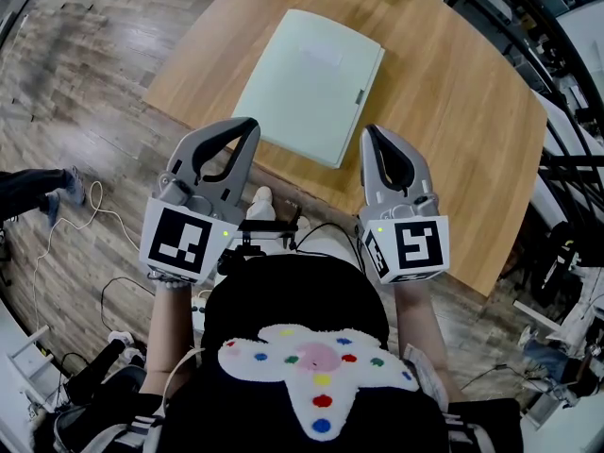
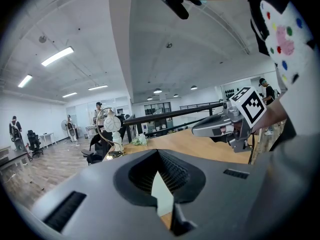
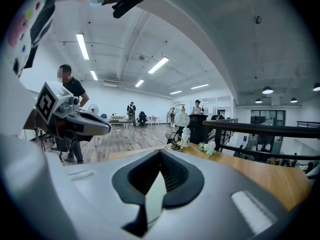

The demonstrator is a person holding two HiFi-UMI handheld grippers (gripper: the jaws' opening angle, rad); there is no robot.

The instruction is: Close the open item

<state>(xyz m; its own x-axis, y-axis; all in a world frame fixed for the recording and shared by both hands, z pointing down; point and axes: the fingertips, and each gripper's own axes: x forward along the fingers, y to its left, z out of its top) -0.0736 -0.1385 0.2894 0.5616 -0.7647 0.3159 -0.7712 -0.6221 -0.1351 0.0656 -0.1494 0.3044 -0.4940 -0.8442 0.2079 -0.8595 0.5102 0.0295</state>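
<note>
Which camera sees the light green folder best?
The head view. It looks down on the whole flat pale green folder lying on the wooden table. The left gripper view and the right gripper view each show only a thin pale sliver of it low in the picture.

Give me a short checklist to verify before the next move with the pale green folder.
1. Left gripper empty, jaws together: ok.
2. Right gripper empty, jaws together: ok.
3. Both grippers apart from the pale green folder: ok.
4. Folder lies flat on the wooden table: ok.
5. Folder open and needing closing: not ok, its cover looks already down.
6. Grey clasp on its edge fastened: cannot tell.
</note>
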